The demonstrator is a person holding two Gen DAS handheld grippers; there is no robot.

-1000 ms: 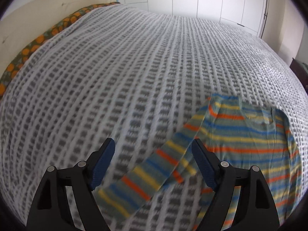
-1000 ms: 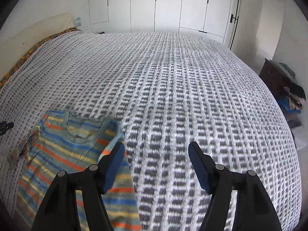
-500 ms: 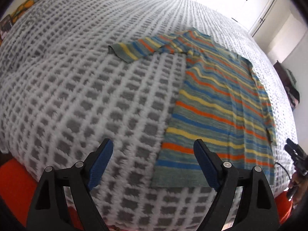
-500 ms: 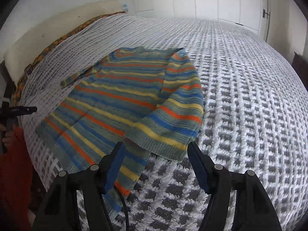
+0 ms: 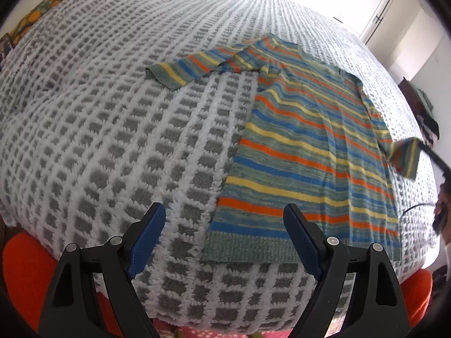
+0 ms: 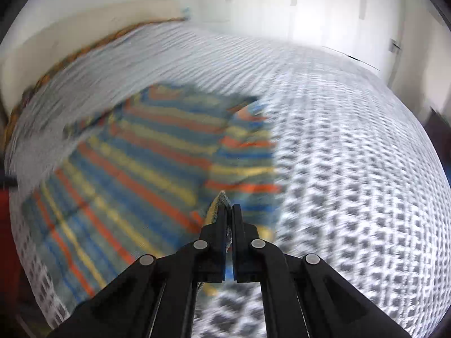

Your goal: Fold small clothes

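A small sweater [image 5: 304,146] striped in orange, blue, yellow and green lies flat on the grey-and-white checked bedspread [image 5: 112,129]. Its left sleeve [image 5: 186,69] stretches out to the side. My left gripper [image 5: 222,217] hovers open over the bed edge, with the hem's left corner [image 5: 214,250] between its fingers and untouched. My right gripper [image 6: 229,207] is shut on the cuff of the other sleeve [image 6: 217,205]. In the left wrist view that cuff [image 5: 406,155] hangs lifted above the sweater's right side. The right wrist view is motion-blurred.
The bed's near edge runs just under my left gripper, with red-orange fabric [image 5: 22,256] below it. A cream headboard [image 6: 84,33] and an orange-patterned sheet edge [image 5: 36,14] lie far left. White wardrobe doors [image 6: 310,5] stand behind. A dark piece of furniture [image 5: 422,112] sits at right.
My right gripper dropped onto the folded-over sleeve and shut on its cuff, then lifted it. My left gripper swung from the sleeve to the hem corner and has held still since.
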